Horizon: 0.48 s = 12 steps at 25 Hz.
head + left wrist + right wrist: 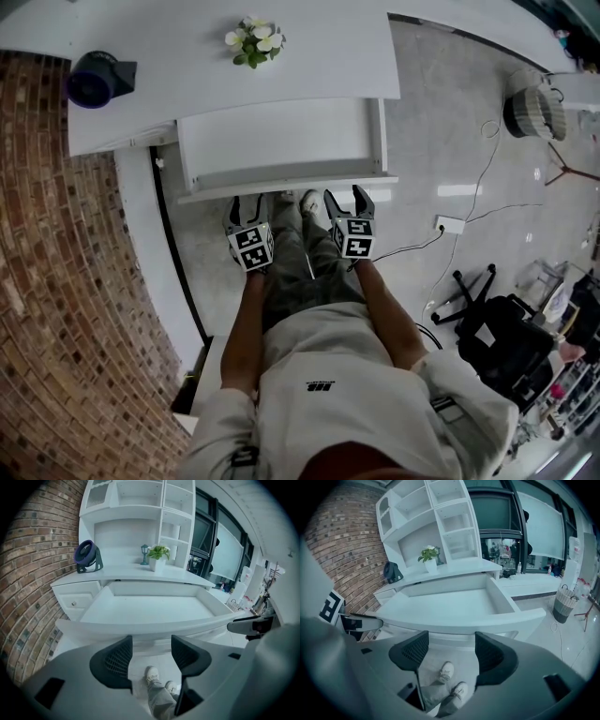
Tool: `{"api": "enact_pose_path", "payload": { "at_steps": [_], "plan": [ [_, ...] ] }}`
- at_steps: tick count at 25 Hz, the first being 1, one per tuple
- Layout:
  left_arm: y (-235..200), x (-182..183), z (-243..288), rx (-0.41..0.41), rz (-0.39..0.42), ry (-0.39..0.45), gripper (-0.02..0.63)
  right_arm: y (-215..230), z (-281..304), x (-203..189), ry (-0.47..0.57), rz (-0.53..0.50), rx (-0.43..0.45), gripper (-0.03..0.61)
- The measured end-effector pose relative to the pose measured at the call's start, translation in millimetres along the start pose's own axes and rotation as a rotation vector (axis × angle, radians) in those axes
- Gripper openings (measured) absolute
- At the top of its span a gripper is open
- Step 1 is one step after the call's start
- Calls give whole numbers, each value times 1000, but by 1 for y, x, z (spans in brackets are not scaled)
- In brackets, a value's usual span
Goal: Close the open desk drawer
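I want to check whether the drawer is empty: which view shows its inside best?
Left gripper view: the drawer sits centred, its whole floor bare. Right gripper view shows it obliquely; head view, from above, smaller.

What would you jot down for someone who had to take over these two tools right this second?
Left tool: jaws apart, nothing between them.
Right tool: the same.
Both sit side by side just before the front panel of the drawer. Whether they touch it cannot be told.
The drawer stands pulled well out from under the desk.
Done: the tools are lined up at the drawer front.
Left: probably push the front with both tools until the drawer is shut.
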<state>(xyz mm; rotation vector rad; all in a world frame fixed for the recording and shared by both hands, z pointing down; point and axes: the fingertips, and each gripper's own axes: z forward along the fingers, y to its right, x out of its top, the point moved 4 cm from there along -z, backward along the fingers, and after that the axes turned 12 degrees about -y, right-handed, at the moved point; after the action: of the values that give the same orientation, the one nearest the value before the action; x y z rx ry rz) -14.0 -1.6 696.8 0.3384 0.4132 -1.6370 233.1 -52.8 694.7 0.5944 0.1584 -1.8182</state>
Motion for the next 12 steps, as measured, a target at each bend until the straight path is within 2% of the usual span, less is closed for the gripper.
{"api": "enact_pose_path", "payload": {
  "at_steps": [12],
  "plan": [
    [-7, 20, 9, -18, 20, 8, 252, 3, 13, 20, -7, -10, -32, 301]
  ]
}}
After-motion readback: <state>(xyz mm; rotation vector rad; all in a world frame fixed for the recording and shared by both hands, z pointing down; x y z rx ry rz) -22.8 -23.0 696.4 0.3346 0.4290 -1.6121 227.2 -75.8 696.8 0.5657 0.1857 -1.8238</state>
